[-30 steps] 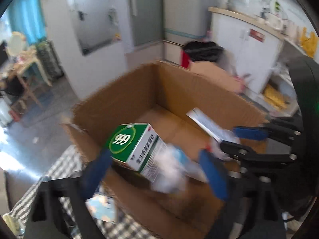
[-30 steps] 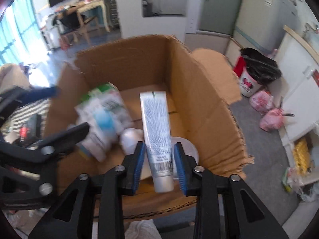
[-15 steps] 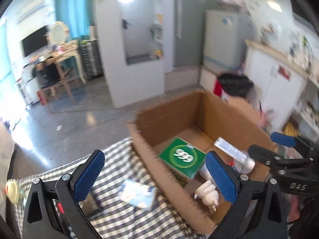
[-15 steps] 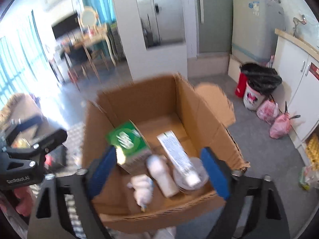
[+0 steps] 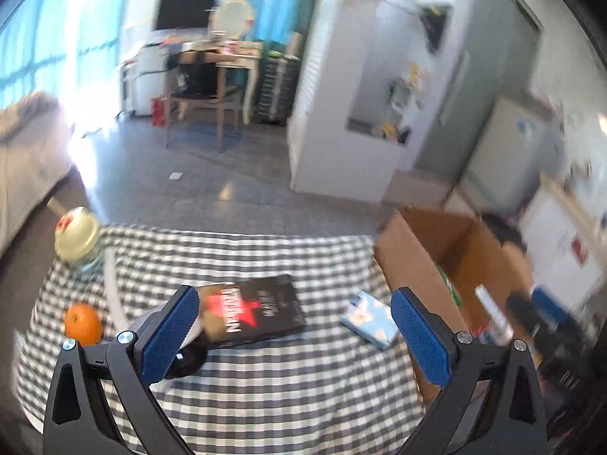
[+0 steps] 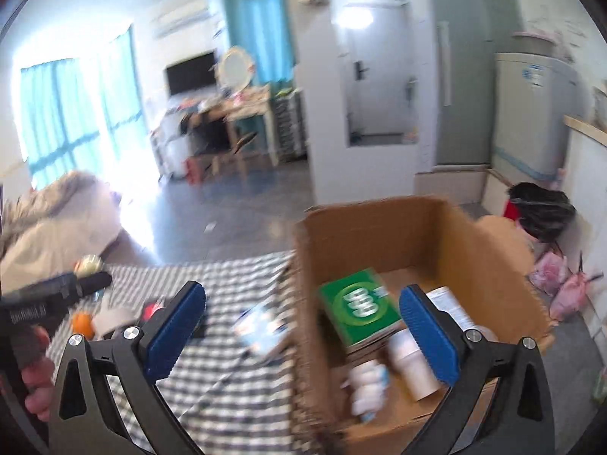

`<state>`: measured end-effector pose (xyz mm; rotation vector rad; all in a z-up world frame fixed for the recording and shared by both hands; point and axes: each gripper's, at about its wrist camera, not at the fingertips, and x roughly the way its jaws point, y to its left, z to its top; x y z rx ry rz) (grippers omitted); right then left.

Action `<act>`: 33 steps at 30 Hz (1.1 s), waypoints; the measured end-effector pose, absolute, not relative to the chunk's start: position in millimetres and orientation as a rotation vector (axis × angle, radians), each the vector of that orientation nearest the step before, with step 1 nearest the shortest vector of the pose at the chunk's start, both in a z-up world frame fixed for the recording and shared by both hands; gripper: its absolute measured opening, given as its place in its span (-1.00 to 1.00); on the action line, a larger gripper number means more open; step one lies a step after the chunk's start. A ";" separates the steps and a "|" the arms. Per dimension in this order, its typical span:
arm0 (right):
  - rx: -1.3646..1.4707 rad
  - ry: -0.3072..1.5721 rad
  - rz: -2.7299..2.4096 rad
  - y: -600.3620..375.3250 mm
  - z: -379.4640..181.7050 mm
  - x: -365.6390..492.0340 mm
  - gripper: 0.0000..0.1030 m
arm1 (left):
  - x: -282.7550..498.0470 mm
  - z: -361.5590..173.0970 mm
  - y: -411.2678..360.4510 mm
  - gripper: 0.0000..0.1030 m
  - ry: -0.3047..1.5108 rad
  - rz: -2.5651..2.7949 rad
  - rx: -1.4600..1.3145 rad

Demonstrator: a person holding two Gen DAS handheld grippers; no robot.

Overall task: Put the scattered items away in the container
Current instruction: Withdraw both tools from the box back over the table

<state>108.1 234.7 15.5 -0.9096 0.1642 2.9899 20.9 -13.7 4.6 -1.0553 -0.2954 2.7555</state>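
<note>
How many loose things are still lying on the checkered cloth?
5 in the left view: jar at the far-left corner, orange, black book mid-table, blue packet beside the box, dark round object. More may be hidden.

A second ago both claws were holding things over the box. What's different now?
The left gripper let go of the green box and the right gripper let go of the tube. Both items now lie inside the cardboard box. Both grippers are open and empty, pulled back, with the left one swung toward the checkered table. The book and blue packet remain on it.
</note>
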 end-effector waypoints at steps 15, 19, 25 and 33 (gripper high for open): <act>-1.030 0.131 3.079 158.1 -19.0 84.8 0.99 | 27.5 -22.7 -89.0 1.00 -0.260 2.894 -1.165; -1.084 0.100 3.052 155.3 -22.0 82.4 0.99 | 21.2 -37.0 -73.2 1.00 0.032 2.954 -1.299; -1.122 0.168 3.037 160.7 -26.6 81.7 0.99 | 32.8 -50.4 -57.2 1.00 -0.144 2.735 -1.236; -1.141 0.284 3.107 168.2 -23.2 87.2 0.99 | 48.9 -44.1 -7.1 1.00 0.407 3.000 -1.250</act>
